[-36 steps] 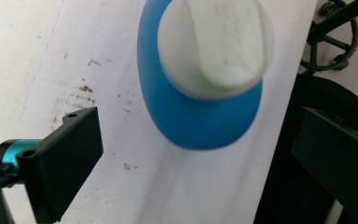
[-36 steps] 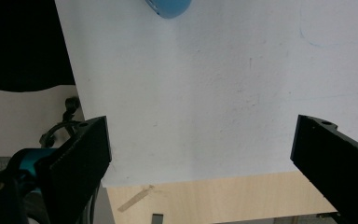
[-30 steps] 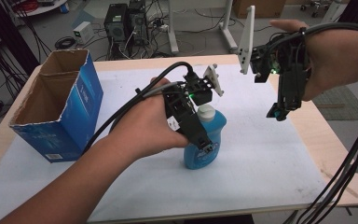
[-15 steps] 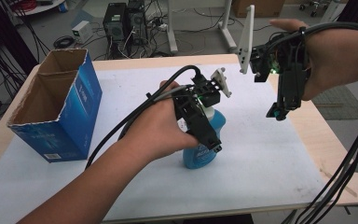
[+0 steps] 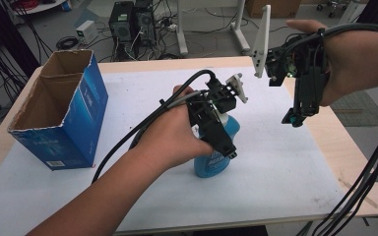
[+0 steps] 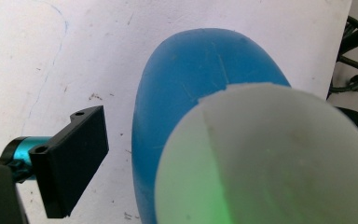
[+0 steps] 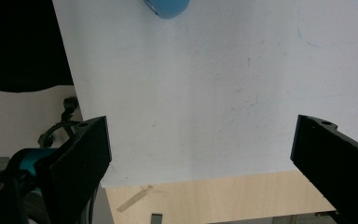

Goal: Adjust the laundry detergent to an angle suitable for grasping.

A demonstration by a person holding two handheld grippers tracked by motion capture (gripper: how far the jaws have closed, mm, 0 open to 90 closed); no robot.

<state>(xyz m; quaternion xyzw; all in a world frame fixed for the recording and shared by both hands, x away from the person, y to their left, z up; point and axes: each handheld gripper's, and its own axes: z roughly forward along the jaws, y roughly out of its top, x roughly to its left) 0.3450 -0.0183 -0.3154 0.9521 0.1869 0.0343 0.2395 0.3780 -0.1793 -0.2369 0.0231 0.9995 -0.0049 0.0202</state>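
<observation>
Reaching down over the blue bottle [image 5: 215, 156] near the middle of the counter [image 5: 285, 172], the left claw [image 5: 225, 142] is at the gripping step: its jaws straddle the bottle's white cap [image 6: 265, 158] and have just been closing a little, with the cap between them. In the left gripper view one black jaw stands off at about 9 o'clock from the bottle with bare counter between, so the claw is wide apart and not yet pressing. Next, I judge, it must close firmly on the neck before any lift, perhaps toward the open blue box [image 5: 59, 118] at 9 o'clock of the bottle. The right claw [image 5: 295, 118] hovers at 2 o'clock, jaws wide apart, holding nothing.
</observation>
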